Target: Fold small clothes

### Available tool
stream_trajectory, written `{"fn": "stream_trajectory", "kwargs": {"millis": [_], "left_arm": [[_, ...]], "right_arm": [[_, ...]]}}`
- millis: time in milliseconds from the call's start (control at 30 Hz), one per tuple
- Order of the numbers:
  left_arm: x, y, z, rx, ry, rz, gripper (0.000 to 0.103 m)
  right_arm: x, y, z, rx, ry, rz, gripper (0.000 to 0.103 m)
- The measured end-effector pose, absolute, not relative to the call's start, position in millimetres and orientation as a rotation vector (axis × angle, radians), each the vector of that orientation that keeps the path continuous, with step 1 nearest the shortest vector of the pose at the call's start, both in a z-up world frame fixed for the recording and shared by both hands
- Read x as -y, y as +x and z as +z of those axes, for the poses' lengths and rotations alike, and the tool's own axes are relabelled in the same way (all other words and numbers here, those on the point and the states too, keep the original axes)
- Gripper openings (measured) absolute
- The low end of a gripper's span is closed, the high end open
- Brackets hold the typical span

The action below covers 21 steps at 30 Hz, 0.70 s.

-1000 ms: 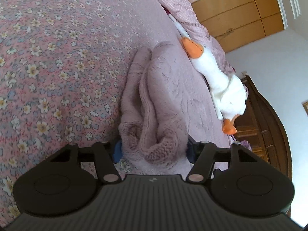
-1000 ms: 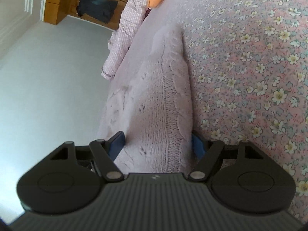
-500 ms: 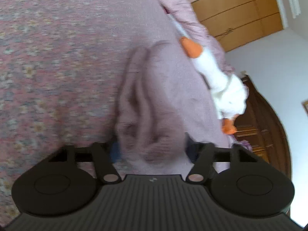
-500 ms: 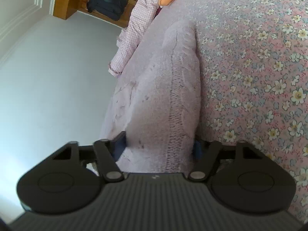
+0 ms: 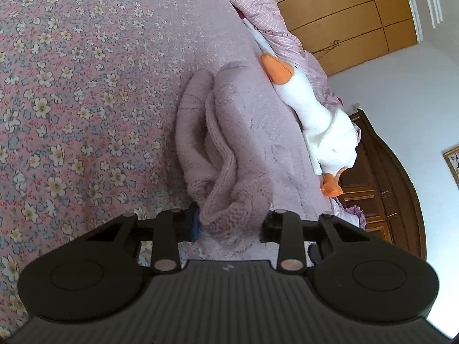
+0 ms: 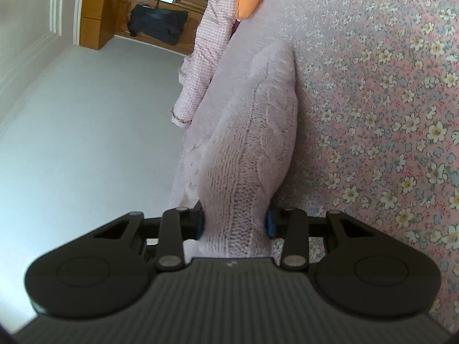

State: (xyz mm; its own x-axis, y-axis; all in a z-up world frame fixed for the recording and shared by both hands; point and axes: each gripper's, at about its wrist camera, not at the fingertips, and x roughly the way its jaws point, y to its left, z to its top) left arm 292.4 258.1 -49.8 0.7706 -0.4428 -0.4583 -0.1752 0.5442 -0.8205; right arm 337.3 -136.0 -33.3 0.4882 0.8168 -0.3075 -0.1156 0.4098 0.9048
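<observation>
Both grippers' fingers now clamped tighter on knit sweater (image 5: 229, 149), goose toy (image 5: 321, 126) whole only leftward

Both grippers are clamped down right now: the black left gripper (image 5: 229, 223) has its jaws squeezed onto a bunched pink knit sweater (image 5: 229, 143), and the black right gripper (image 6: 233, 223) pinches another part of it.

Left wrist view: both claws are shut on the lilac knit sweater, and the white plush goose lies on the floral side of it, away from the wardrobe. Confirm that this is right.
Not quite. In the left wrist view the plush goose lies on the wardrobe side of the sweater, not the floral side. The rest holds: the left claw and right claw are both shut on the sweater.
</observation>
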Motion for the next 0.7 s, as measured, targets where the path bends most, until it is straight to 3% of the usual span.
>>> {"fn": "stream_trajectory", "kwargs": {"millis": [100,133,167,300,500,533,567,600,700], "left_arm": [[-259,291,-55,-0.723,-1.002,-0.15,0.039],[-262,290,-58,-0.727,-1.008,-0.141,0.039],[-265,289,-61,-0.73,-1.027,-0.143,0.039],[-272,287,-67,-0.722,-1.057,-0.161,0.039],[-280,284,-72,-0.714,-1.08,-0.175,0.038],[-281,284,-73,-0.714,-1.081,-0.176,0.038],[-280,284,-72,-0.714,-1.082,-0.175,0.038],[-280,284,-71,-0.714,-1.081,-0.176,0.038],[-279,282,-69,-0.713,-1.088,-0.172,0.038]], "right_arm": [[133,342,-38,-0.895,0.98,0.648,0.054],[132,344,-44,-0.904,1.013,0.641,0.066],[137,345,-51,-0.903,1.066,0.643,0.07],[152,344,-62,-0.872,1.17,0.675,0.068],[146,341,-60,-0.867,1.027,0.761,0.066],[143,341,-59,-0.867,0.993,0.768,0.063],[139,342,-58,-0.875,0.963,0.758,0.049],[136,344,-58,-0.893,0.931,0.724,0.044],[132,341,-56,-0.862,0.923,0.717,0.04]]}}
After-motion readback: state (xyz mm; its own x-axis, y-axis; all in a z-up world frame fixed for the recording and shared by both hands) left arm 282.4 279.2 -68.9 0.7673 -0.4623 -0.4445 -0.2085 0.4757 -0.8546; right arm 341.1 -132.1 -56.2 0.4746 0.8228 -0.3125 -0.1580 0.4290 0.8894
